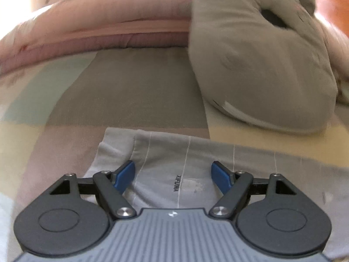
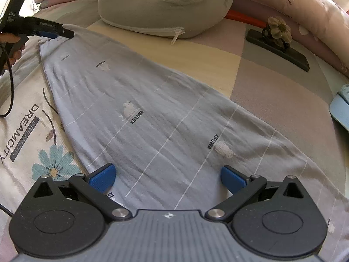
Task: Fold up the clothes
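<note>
Jaws of both grippers stand wide apart, nothing clamped between the blue pads. Left gripper (image 1: 173,171): pads hover over one end of the grey garment (image 1: 174,159), cloth visible in the gap, pads not pressing on it as far as the left wrist view shows. Right gripper (image 2: 168,175): pads spread over the other end of the same garment (image 2: 152,113), cloth lying slack between them.

Garment: light grey fabric with thin white grid lines, small white animal prints and the repeated word "XIFUWA". It lies spread along the bed, narrow toward the far end, wider near the right gripper. Surface mostly flat with shallow wrinkles.

In the right wrist view the left gripper (image 2: 52,33) appears at the upper left, at the garment's far narrow end, with a person's hand (image 2: 13,45) on its handle and a black cable trailing down from it.

Bed: patchwork sheet (image 2: 272,91) in beige, grey, pale yellow and pink blocks. Along the left side of the garment lies a floral cloth (image 2: 28,131) printed "DREAMCITY". A grey-green pillow (image 2: 165,6) with a white zip edge sits just beyond the garment. Pink quilt (image 1: 98,30) is rolled up behind it. A dark flat object with a pale flower ornament (image 2: 278,41) lies on the sheet, well apart from the garment. Left wrist view is motion-blurred at the top.
</note>
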Action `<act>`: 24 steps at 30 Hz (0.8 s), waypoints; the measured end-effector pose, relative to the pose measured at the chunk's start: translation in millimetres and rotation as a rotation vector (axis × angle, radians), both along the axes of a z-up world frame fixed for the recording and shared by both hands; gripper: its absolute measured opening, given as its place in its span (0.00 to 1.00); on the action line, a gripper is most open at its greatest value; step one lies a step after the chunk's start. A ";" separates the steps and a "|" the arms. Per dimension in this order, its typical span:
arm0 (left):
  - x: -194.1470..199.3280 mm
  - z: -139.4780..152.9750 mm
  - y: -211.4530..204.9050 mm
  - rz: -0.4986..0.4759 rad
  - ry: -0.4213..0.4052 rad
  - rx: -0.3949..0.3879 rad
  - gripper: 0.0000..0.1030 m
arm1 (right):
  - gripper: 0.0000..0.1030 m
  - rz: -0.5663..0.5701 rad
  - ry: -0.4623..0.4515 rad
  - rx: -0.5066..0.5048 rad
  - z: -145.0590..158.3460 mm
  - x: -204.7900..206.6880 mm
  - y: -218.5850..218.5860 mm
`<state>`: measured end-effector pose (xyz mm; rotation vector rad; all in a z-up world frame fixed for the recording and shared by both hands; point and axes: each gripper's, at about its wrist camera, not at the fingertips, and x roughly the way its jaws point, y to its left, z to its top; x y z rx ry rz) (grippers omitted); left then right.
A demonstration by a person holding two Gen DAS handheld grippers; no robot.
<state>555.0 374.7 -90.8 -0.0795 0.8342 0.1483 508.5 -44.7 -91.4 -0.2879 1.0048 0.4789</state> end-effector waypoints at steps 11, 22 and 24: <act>-10.7 6.0 -26.1 -0.055 0.014 -0.079 0.79 | 1.00 -0.008 -0.003 -0.005 0.0 0.3 3.0; -34.7 17.6 -96.2 -0.251 0.035 0.212 0.82 | 1.00 -0.130 -0.040 -0.009 21.0 18.3 -8.4; -38.0 9.5 -113.2 -0.286 0.070 0.209 0.82 | 1.00 -0.182 -0.033 -0.019 10.0 32.1 -11.9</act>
